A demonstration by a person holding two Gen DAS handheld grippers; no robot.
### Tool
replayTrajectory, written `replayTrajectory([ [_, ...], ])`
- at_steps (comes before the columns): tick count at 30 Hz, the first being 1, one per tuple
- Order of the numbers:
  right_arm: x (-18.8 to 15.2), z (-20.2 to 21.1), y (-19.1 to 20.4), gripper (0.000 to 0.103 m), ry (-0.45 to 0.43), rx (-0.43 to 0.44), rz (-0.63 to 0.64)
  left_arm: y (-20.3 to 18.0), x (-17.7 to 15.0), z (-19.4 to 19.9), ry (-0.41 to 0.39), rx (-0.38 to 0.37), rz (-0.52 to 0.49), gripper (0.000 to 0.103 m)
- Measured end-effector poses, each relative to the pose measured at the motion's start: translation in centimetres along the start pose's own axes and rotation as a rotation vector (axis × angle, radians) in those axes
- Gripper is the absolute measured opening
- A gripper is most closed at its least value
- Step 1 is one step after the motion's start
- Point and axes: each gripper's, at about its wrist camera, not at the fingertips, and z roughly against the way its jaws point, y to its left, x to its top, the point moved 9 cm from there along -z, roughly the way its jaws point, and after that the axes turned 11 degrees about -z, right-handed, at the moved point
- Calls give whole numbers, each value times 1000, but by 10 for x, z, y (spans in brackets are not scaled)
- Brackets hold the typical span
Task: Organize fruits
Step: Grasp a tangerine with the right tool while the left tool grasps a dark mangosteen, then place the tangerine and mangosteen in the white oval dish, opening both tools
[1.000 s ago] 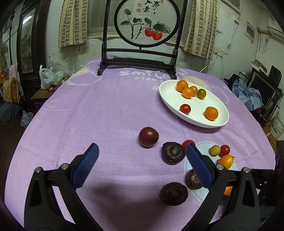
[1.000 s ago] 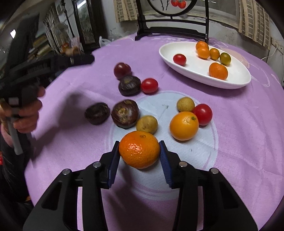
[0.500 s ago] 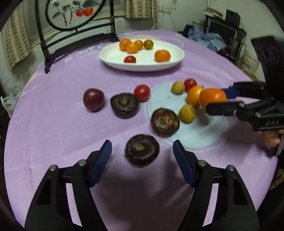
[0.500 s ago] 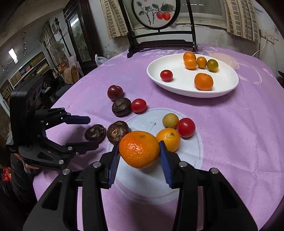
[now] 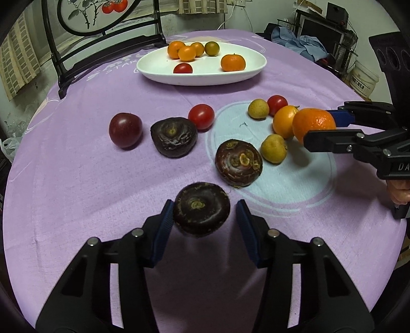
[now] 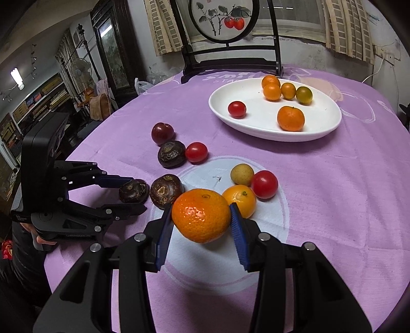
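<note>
My right gripper is shut on an orange mandarin and holds it above the purple tablecloth; the mandarin also shows in the left wrist view. My left gripper is open, its jaws on either side of a dark water chestnut lying on the cloth; the left pad is close to it, the right pad stands apart. From the right wrist view this gripper straddles the same chestnut. A white oval plate farther back holds several oranges and a red tomato.
Loose on the cloth: two more dark water chestnuts, a dark plum, red tomatoes, two yellowish fruits, an orange fruit. A black stand with a round painting is behind the plate.
My left gripper has moved forward and down around the near water chestnut and narrowed its jaws. My right gripper has lifted the mandarin higher and stays shut on it.
</note>
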Motion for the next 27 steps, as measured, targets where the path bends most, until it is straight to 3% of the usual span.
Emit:
replayTrajectory([
  [3, 1, 0, -1, 44, -3, 1, -3, 3, 1, 0, -2, -4, 17, 44],
  [12, 14, 8, -5, 44, -60, 42, -18, 4, 2, 2, -13, -23, 36, 44],
  [17, 50, 21, -29, 44, -195, 24, -82, 11, 13, 14, -78, -37, 77, 44],
  [20, 81, 21, -59, 44, -284, -47, -140, 17, 36, 25, -150, -66, 123, 44],
  [23, 106, 10, -87, 44, -309, -87, -219, 22, 71, 30, -212, -91, 188, 44],
  [27, 132, -7, -121, 44, -323, -126, -296, 35, 128, 13, -228, 5, 244, 44],
])
